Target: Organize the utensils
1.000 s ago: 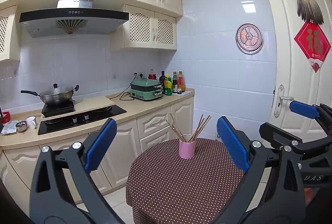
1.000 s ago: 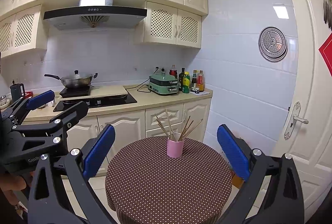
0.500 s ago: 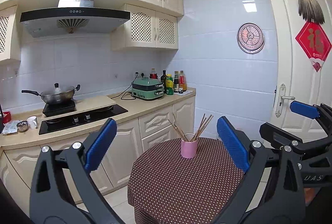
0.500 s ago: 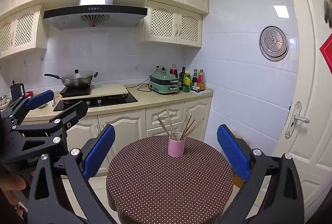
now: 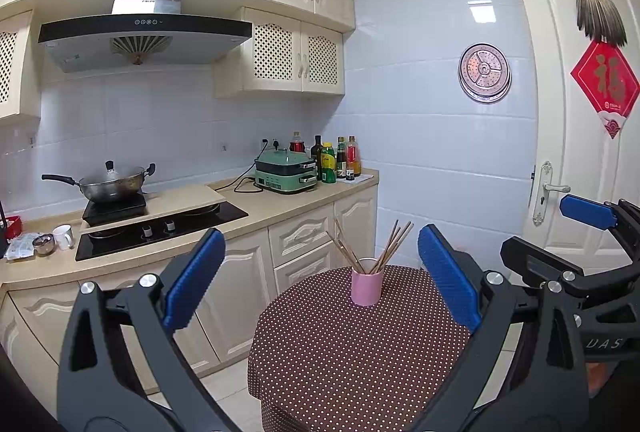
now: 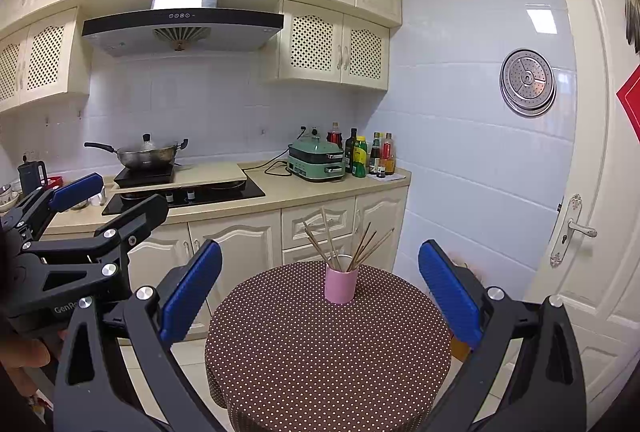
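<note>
Chopsticks (image 5: pixel 370 246) stand splayed in pink cup (image 5: pixel 367 287), far side of round dotted counter (image 5: pixel 340 352); long axes near upright, fanning outward. Cup lies ahead, between both. Left hand-held gripper (image 5: pixel 320 280) spread wide, empty. Right hand-held gripper (image 6: pixel 320 292) spread wide, empty, cup more central; judged better placed, neither clearly nearer.

Table (image 6: pixel 320 352) top bare round cup (image 6: pixel 341 284); approach unobstructed.
</note>
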Demonstrator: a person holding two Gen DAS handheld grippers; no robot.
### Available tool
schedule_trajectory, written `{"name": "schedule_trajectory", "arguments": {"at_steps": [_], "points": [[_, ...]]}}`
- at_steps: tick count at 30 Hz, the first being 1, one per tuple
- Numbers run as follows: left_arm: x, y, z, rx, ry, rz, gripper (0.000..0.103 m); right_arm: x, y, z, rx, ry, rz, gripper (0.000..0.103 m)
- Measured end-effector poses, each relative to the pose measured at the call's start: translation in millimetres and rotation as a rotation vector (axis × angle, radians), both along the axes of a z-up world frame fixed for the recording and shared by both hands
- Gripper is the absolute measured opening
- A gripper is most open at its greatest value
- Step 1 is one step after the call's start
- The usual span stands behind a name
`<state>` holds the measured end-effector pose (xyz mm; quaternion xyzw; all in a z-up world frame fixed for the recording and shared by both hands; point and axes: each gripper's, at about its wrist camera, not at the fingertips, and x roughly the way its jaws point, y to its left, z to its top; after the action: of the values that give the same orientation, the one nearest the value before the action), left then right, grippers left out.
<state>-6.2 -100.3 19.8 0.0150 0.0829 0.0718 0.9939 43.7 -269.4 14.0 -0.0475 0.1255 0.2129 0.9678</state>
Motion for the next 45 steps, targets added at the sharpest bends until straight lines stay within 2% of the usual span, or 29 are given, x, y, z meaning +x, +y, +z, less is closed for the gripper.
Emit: {"name": "schedule_trajectory", "arguments": {"at_steps": [45], "points": [[8.2, -2.3, -4.4, 0.018, 0.011, 0.010, 0.095, 2.7, 4.7, -3.6, 0.005, 0.019, -0.003, 0.095]]}}
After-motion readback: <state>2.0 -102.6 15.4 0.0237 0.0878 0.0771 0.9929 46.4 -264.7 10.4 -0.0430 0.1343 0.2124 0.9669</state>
